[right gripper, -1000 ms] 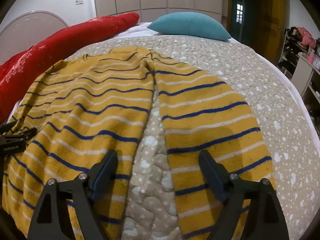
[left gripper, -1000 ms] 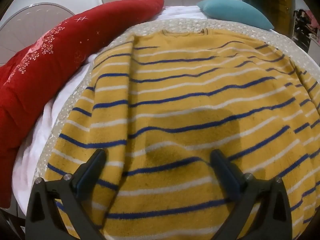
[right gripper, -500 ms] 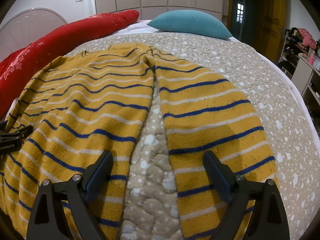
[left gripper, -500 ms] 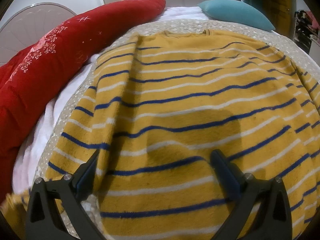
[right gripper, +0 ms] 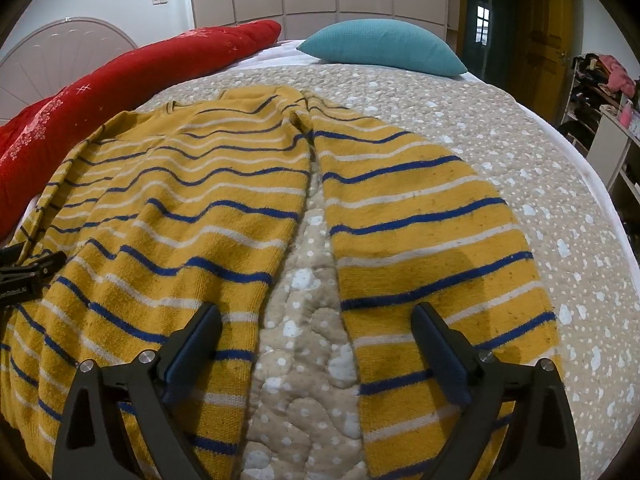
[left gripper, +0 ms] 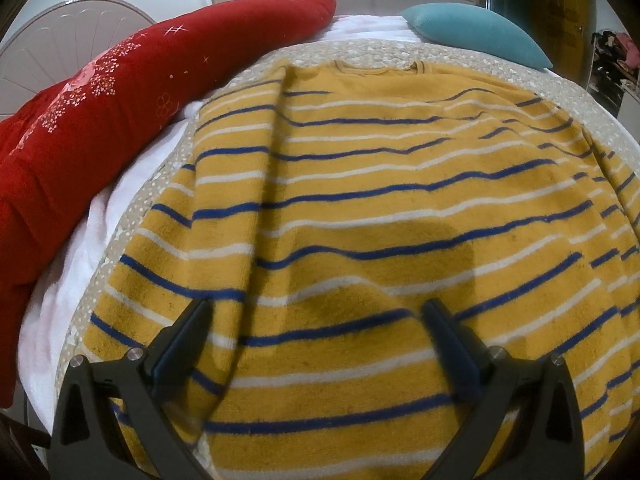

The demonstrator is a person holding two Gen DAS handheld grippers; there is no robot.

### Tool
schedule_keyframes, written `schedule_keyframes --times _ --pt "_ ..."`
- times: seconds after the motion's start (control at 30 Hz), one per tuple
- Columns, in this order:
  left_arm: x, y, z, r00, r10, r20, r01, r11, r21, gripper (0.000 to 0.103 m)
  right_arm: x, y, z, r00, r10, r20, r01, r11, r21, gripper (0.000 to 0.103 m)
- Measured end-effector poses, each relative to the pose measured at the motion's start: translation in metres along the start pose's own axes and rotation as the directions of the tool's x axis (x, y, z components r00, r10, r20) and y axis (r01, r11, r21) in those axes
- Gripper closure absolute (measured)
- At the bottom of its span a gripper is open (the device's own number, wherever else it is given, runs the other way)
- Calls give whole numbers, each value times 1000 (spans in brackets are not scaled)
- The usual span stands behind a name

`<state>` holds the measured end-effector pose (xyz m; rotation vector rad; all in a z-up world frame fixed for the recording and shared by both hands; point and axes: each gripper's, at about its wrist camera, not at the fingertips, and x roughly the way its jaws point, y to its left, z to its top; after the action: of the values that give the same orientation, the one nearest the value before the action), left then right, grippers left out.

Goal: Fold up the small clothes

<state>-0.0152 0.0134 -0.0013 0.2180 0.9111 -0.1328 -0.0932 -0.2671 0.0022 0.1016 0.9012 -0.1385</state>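
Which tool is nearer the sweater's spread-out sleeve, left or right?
Right. The right tool hovers open over the sleeve and the quilt gap beside it; the left tool is over the sweater body, farther away.

Even, soft indoor light from above casts a blurred shadow on the sweater (left gripper: pixel 380 256) toward 6 o'clock, with fisheye bending and dark corners.

Yellow striped sweater (left gripper: pixel 380 200) flat on bed
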Motion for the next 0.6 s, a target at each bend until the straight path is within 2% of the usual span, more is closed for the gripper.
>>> schedule_keyframes --times 0.2,0.4,0.5,0.6 --pt "0 -1 0 1000 2 4 -2 1000 2 0 0 -2 -1 1000 16 2 -16 1000 6 4" --pt "4 3 4 1000 -19 -21 19 1000 -3 0 3 -8 0 997 79 -18 -78 996 30 0" --pt "9 8 11 996 -47 -79 45 999 -29 0 6 -4 1 998 56 -39 -55 998 14 0" --pt "6 8 6 998 -45 -48 44 999 -29 0 8 2 3 998 22 -60 -23 999 -23 0"
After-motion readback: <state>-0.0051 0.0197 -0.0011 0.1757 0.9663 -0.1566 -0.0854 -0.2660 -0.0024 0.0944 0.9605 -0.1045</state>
